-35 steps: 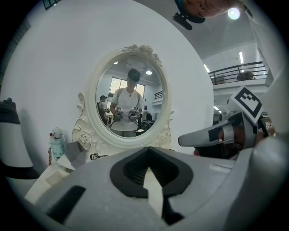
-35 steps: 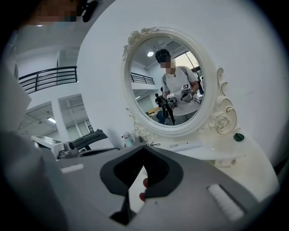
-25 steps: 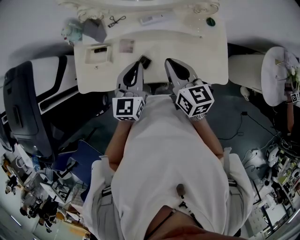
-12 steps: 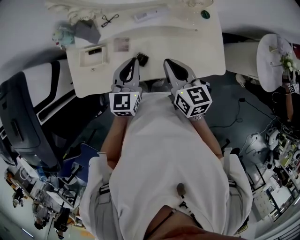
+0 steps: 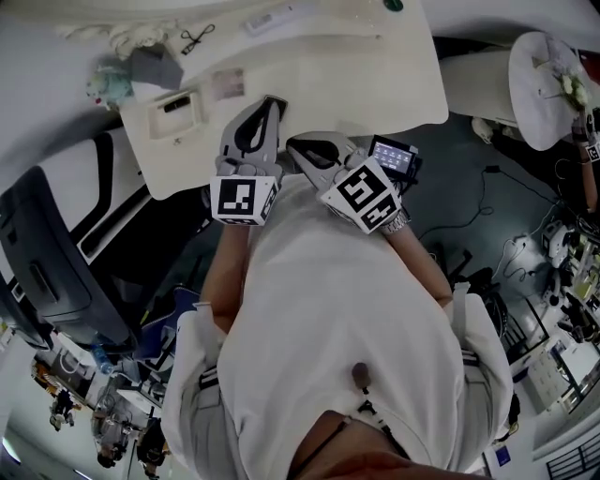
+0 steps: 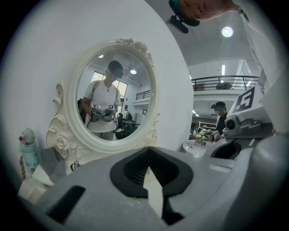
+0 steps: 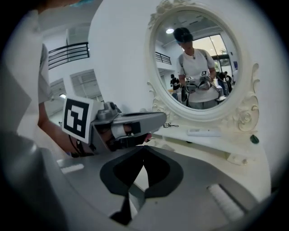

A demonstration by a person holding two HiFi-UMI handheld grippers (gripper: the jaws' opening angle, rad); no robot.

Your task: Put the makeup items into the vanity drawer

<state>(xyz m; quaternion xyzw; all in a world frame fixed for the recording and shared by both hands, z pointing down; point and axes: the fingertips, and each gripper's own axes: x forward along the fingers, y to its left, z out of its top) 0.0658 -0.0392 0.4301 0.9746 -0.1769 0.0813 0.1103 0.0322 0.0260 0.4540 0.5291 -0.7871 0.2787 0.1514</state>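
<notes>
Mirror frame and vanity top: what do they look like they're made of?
Mirror frame: cream with a soft sheen, shaped into roses and scrolls. It looks like moulded resin or painted wood; I cannot tell which. Vanity top: the same cream colour, smooth and even with no grain showing, so probably painted or lacquered board.

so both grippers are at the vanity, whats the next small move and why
Probably open the left gripper and ease it toward the front edge of the vanity to look for the drawer. Both it and the right gripper are shut with nothing between their jaws, no open drawer shows, and the white bar and the glasses lie on its top.
</notes>
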